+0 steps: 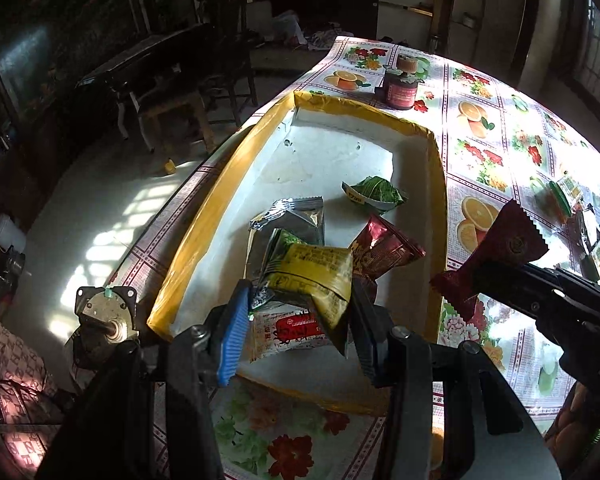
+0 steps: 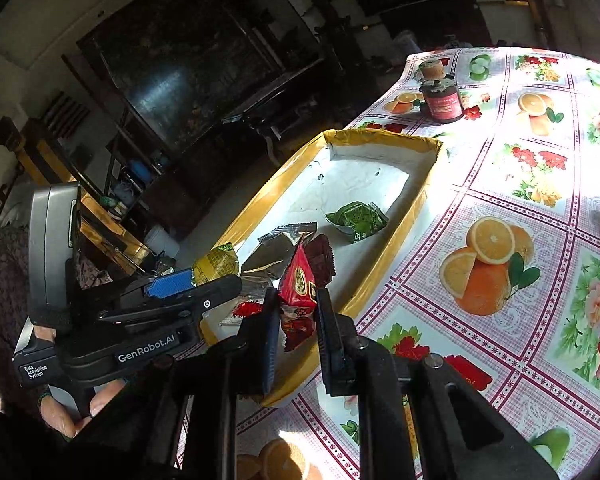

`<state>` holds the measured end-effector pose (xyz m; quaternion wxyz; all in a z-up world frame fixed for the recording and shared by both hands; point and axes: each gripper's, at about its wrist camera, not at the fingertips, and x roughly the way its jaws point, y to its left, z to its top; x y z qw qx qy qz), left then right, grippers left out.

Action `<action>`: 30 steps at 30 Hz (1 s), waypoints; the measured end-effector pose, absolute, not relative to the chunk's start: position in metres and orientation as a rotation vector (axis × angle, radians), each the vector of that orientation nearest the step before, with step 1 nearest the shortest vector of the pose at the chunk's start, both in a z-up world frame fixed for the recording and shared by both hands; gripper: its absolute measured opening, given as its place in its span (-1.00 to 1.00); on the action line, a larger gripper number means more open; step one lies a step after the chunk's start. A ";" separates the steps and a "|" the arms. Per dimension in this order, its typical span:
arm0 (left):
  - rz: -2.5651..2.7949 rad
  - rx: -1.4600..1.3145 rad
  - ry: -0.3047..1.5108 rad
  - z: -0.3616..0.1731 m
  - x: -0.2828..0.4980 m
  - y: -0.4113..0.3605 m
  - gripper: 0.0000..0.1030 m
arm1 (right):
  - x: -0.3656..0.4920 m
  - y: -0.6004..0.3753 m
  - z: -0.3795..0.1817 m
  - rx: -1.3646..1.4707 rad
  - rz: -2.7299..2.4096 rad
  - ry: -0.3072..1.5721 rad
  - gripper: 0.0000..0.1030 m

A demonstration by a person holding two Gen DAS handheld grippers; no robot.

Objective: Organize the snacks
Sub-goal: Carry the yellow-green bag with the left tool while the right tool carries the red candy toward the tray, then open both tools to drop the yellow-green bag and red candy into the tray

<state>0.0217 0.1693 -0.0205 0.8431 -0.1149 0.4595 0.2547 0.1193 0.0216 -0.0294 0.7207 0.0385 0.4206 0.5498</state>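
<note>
Left gripper (image 1: 300, 300) pinching a yellow-and-green crinkled foil snack packet (image 1: 308, 276) between blue-padded fingers (image 1: 232, 340), jaws narrowed onto its sides. Held directly over the near end of the shallow white tray with yellow taped rim (image 1: 204, 216), above a white-and-red packet (image 1: 288, 332); long axis roughly 10-to-4 o'clock. Judged ready to drop straight down.

Right gripper (image 2: 298, 312) clamped on a red foil snack packet with gold emblem (image 2: 298, 280), standing upright, over the tray's near right rim. Tray interior lying toward 11 o'clock from it; short inward carry judged needed.

Already in tray: silver packet (image 1: 292, 220), dark red packet (image 1: 384, 252), green leaf-print packet (image 1: 376, 194). More packets (image 1: 564, 196) waiting on the floral worktop (image 2: 500, 320) at 3 o'clock.
</note>
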 end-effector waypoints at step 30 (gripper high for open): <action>0.584 -0.264 1.054 -0.051 0.055 0.200 0.00 | 0.181 0.096 -0.061 0.112 1.186 1.050 -0.69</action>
